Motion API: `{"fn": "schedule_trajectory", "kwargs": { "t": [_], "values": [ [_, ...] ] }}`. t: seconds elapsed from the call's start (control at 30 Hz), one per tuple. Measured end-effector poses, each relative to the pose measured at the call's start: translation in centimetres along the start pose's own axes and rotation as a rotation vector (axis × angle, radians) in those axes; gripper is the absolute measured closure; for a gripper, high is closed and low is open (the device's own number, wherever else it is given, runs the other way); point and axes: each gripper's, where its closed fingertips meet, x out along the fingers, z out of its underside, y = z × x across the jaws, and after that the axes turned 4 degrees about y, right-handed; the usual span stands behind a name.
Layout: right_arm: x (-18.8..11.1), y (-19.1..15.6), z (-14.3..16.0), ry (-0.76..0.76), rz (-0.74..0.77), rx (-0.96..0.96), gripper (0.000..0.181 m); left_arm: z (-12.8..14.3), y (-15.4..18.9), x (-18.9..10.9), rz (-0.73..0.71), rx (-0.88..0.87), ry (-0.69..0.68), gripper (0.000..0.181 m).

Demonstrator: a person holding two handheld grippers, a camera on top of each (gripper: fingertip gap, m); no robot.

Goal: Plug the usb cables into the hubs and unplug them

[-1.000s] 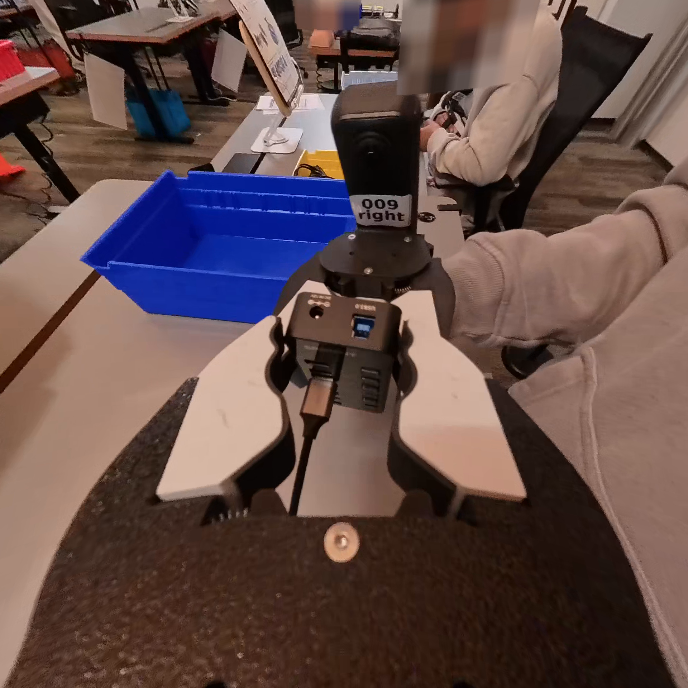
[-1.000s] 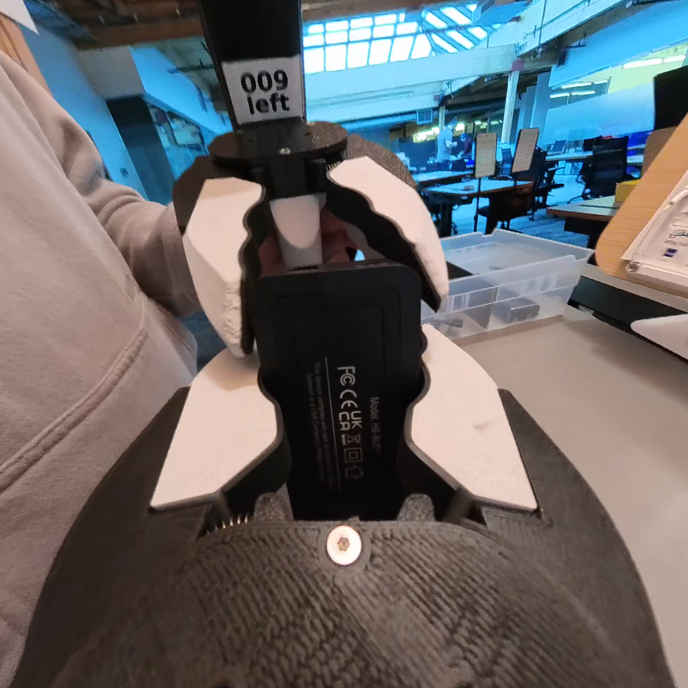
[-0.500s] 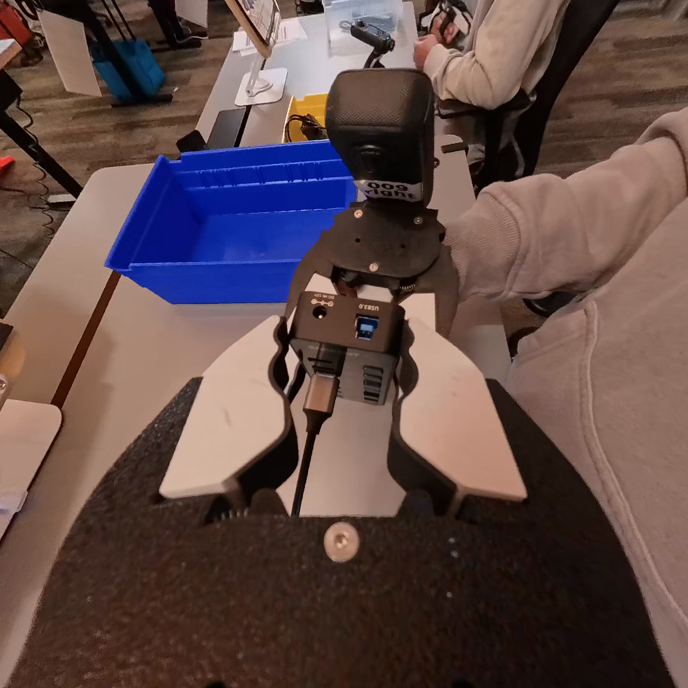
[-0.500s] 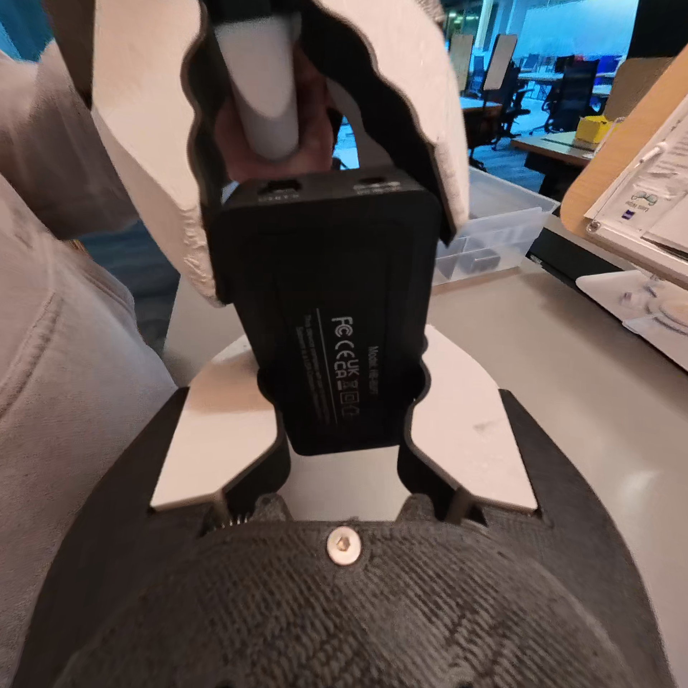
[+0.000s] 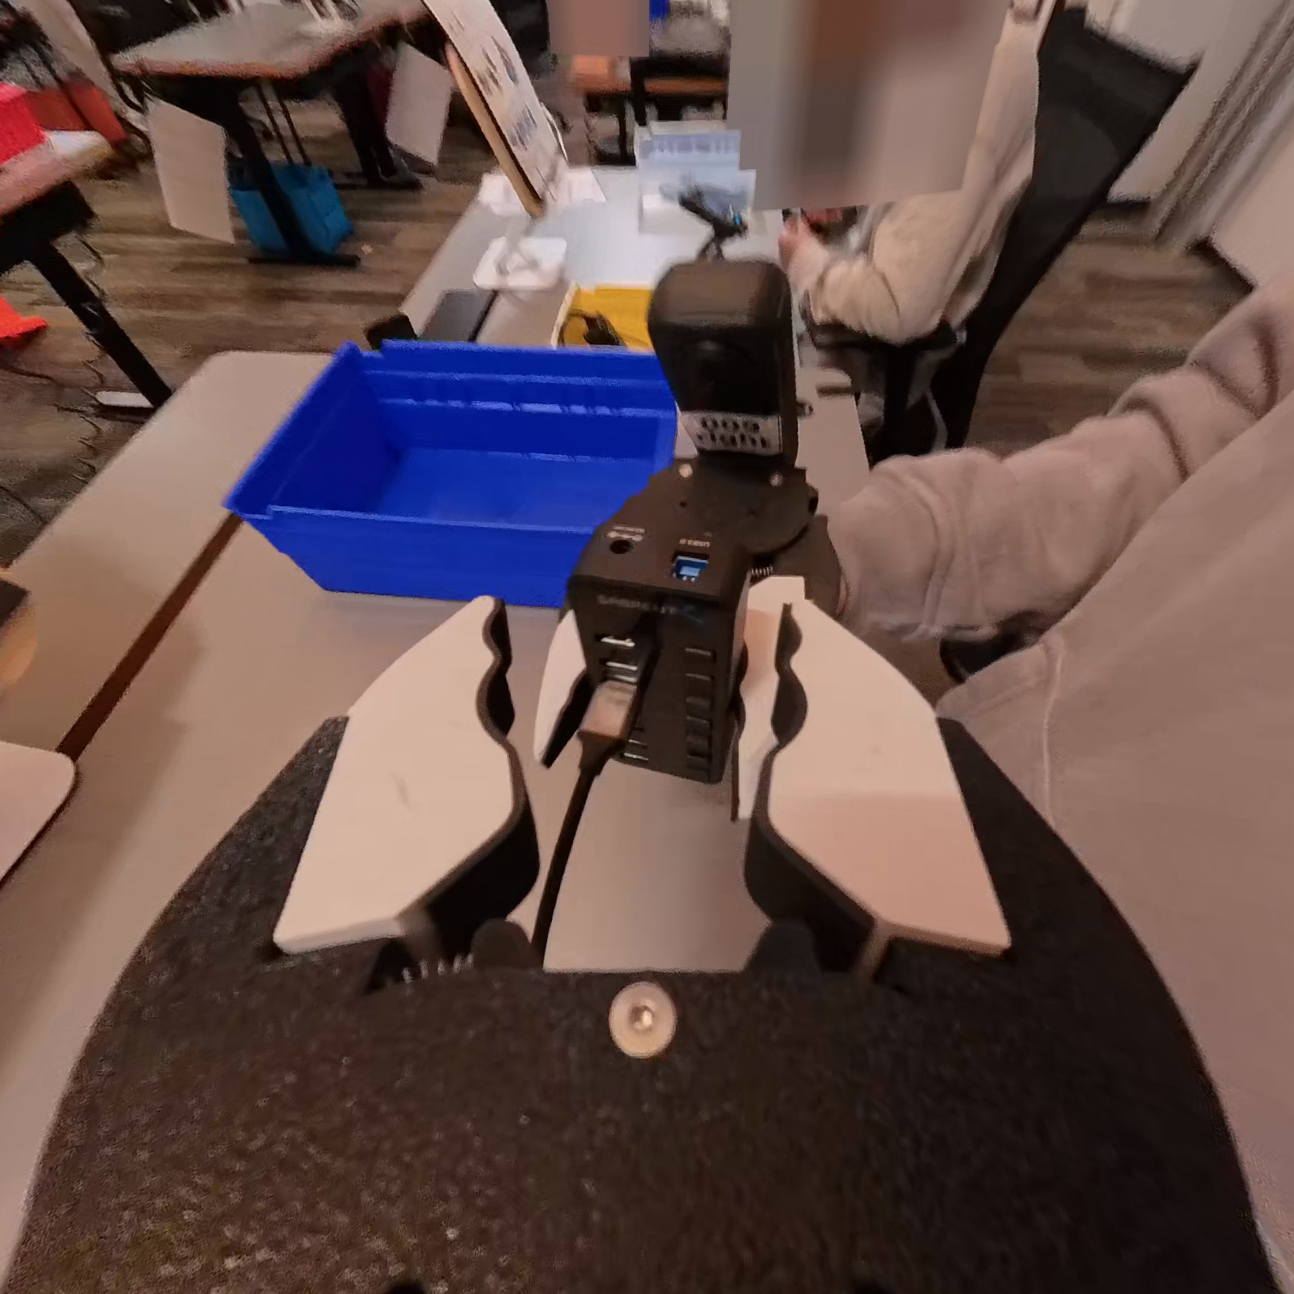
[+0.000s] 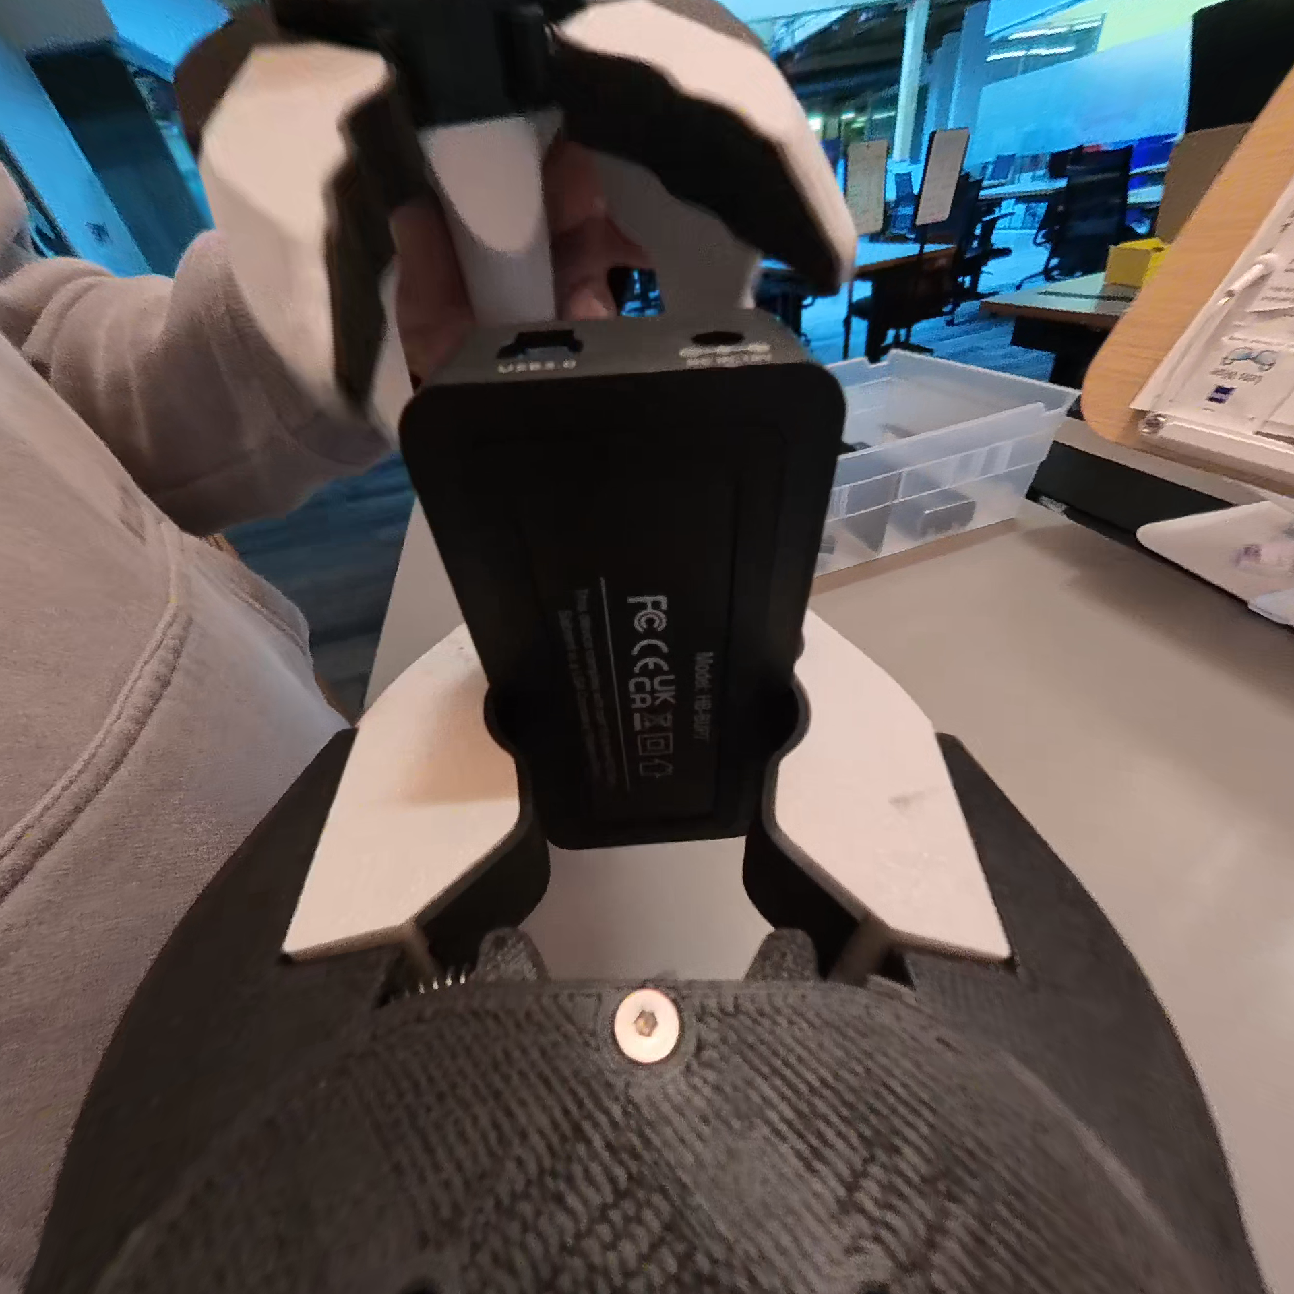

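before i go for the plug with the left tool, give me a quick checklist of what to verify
1. Right tool shut on the hub: ok.
2. Left tool open, fingers either side of the plug, touching neither: ok.
3. Plug sits in a hub port: ok. Fully seated: cannot tell.
4. Cable runs free between the left tool's fingers: ok.
5. Blue bin lies behind the hub, out of the pull path toward the left tool: ok.

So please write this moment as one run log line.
left gripper: open, astride black USB cable plug | plug: in black rectangular plastic hub | right gripper: shut on hub | blue plastic bin: behind
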Motion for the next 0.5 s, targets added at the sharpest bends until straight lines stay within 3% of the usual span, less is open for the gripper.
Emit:
{"fn": "schedule_trajectory", "kwargs": {
  "t": [0.07,0.13,0.2,0.3,0.4,0.5],
  "values": [
    [-0.6,0.5,-0.1,0.008,0.011,0.012,0.109,-1.2,-1.6,-2.9,-0.044,-0.039,0.072,0.113],
    [-1.4,0.8,-0.6,0.034,0.016,0.026,0.11,-0.1,-5.1,-6.8,-0.17,-0.091,0.054,0.119],
    [-2.3,1.1,-0.9,0.041,0.038,0.013,0.11,4.6,-9.4,-11.2,-0.334,-0.142,-0.133,0.131],
    [-3.3,1.5,-1.1,0.051,0.058,0.006,0.11,14.1,-13.2,-17.2,-0.474,-0.228,-0.494,0.137],
    [-3.6,1.8,-1.5,0.085,0.069,0.024,0.11,20.7,-14.3,-19.6,-0.461,-0.363,-0.661,0.144],
    [-3.3,1.7,-1.7,0.102,0.051,0.032,0.11,24.8,-15.0,-19.6,-0.428,-0.544,-0.73,0.149]
  ]
}}
